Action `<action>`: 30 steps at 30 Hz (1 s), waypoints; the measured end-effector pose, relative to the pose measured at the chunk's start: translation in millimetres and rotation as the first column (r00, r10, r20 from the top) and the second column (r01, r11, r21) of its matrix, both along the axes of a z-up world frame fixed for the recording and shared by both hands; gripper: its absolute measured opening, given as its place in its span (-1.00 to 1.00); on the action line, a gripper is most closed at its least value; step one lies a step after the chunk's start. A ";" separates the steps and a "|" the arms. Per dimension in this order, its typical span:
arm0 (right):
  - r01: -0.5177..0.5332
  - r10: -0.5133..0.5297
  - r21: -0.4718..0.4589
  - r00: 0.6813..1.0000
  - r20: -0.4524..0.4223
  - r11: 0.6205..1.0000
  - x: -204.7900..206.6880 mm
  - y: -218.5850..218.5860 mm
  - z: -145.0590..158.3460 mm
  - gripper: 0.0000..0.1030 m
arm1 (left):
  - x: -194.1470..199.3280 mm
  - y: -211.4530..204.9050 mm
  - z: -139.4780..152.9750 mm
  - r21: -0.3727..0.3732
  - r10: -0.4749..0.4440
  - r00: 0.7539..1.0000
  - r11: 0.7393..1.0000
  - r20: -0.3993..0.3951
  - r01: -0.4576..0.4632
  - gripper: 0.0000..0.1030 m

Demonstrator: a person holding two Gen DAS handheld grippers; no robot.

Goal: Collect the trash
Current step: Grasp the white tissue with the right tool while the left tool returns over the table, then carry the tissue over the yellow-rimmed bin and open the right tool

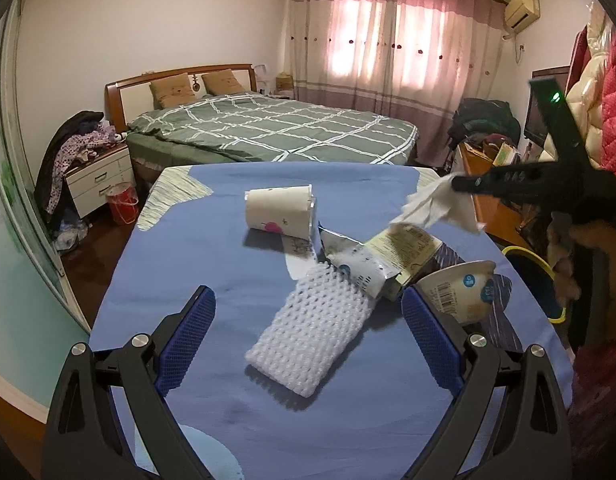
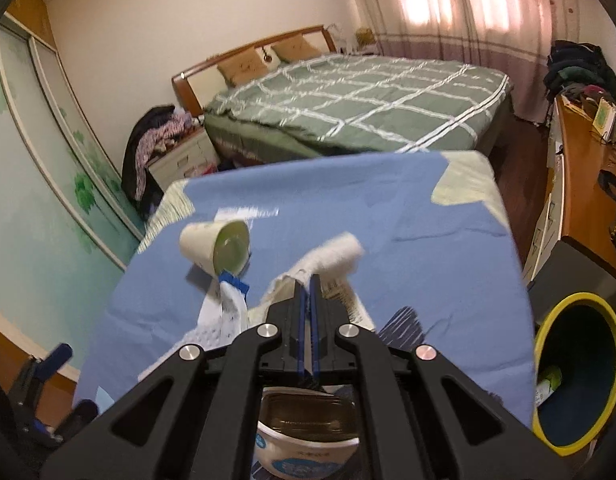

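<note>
My left gripper (image 1: 308,308) is open and empty, low over the blue-covered table (image 1: 196,264), with a white foam fruit net (image 1: 308,340) between its fingers. Behind the net lie a torn snack wrapper (image 1: 371,264), a tipped paper cup (image 1: 280,212) and a yogurt tub (image 1: 459,292). My right gripper (image 2: 307,280) is shut on a crumpled white tissue (image 2: 331,260) and holds it above the table; it also shows in the left wrist view (image 1: 459,184). The cup (image 2: 216,248) and tub (image 2: 304,452) lie below it.
A dark bin with a yellow rim (image 2: 575,372) stands at the table's right edge, something green inside. A bed (image 1: 276,128) lies beyond the table. A nightstand (image 1: 100,176) and red bucket (image 1: 122,200) stand left; a wooden desk (image 2: 583,184) stands right.
</note>
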State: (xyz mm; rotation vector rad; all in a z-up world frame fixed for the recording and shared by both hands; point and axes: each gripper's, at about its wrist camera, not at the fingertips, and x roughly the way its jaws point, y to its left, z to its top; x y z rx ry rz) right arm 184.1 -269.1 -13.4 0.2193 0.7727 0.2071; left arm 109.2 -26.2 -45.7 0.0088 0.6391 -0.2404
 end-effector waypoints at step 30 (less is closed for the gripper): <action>0.477 -0.478 -0.049 0.878 -0.016 0.877 -83.9 -228.5 -34.2 -0.96 | 4.9 -111.5 -15.0 0.080 -0.207 0.976 0.974 -0.062 0.211 0.81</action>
